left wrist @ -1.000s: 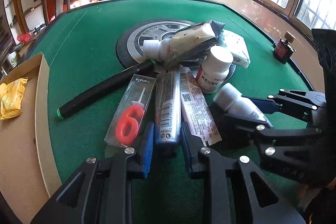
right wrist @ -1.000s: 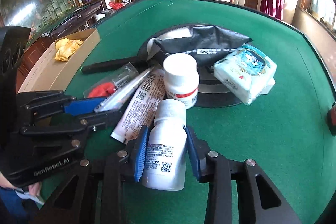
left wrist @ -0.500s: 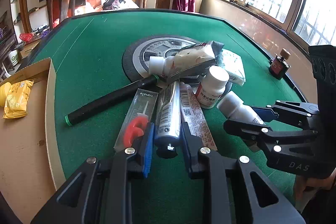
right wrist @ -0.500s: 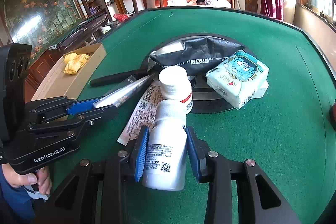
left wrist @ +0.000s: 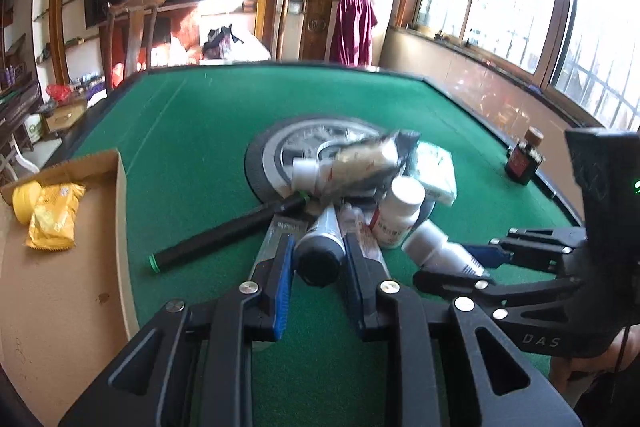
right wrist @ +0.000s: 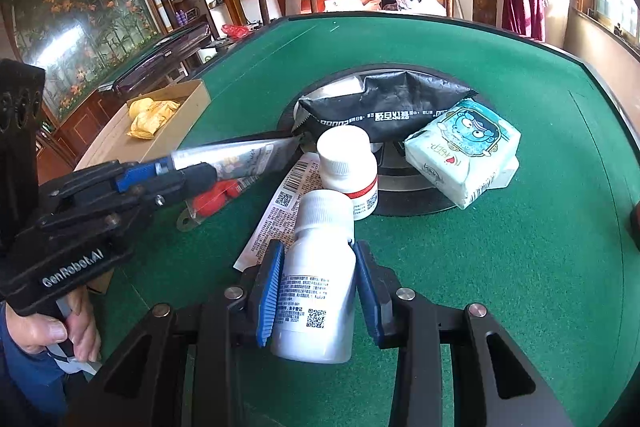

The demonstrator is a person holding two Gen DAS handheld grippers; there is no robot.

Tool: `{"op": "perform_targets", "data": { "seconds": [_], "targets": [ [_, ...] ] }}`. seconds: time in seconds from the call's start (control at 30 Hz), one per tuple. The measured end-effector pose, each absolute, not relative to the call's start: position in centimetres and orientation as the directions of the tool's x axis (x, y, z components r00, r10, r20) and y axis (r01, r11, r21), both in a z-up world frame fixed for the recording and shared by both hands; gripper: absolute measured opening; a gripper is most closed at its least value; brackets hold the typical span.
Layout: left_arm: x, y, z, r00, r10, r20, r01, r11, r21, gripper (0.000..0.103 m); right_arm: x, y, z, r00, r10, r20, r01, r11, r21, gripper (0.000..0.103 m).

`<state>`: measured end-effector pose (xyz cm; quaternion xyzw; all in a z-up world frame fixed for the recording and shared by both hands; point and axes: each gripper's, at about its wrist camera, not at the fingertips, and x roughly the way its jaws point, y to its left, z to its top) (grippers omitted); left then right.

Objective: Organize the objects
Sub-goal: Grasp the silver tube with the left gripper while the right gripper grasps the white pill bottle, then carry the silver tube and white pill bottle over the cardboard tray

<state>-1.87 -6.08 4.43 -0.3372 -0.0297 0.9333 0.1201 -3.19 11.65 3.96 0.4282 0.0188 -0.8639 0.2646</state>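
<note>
Our left gripper (left wrist: 319,261) is clamped on a silver tube (left wrist: 320,247), and the tube's black cap end points back at us while its flat end reaches toward the pile. Our right gripper (right wrist: 316,291) squeezes a white pill bottle (right wrist: 316,291) that lies along the fingers with its cap pointing away. The cardboard box (left wrist: 120,195) with yellow snack packs (left wrist: 52,223) sits off to the left, nearer our left gripper. The tube looks lifted off the green table (left wrist: 192,147), we think, but the view is blurry.
</note>
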Motion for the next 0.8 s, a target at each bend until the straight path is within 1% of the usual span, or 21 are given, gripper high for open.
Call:
{"op": "perform_targets", "data": {
  "seconds": [0.07, 0.27, 0.4, 0.8],
  "targets": [
    [-1.6, -6.3, 4.9, -0.770, 0.228, -0.596, -0.195, -0.973, -0.120, 0.023, -3.1, 11.6, 4.0, -0.496, -0.441, -0.748, 0.474, -0.859, 0.192, 0.038],
    [-1.6, -6.7, 5.0, -0.776, 0.236, -0.585, -0.194, -0.972, -0.135, 0.023, -3.0, 11.5, 4.1, -0.497, -0.448, -0.743, 0.476, -0.857, 0.199, 0.038],
    [-1.1, -6.9, 5.8, -0.806, 0.245, -0.540, -0.195, -0.970, -0.148, 0.023, -2.9, 11.6, 4.4, -0.509, -0.454, -0.731, 0.475, -0.856, 0.202, 0.038],
    [-1.2, -6.6, 5.7, -0.806, 0.242, -0.540, -0.200, -0.970, -0.136, 0.023, -2.8, 11.3, 5.0, -0.533, -0.460, -0.710, 0.477, -0.857, 0.197, 0.038]
  ]
}}
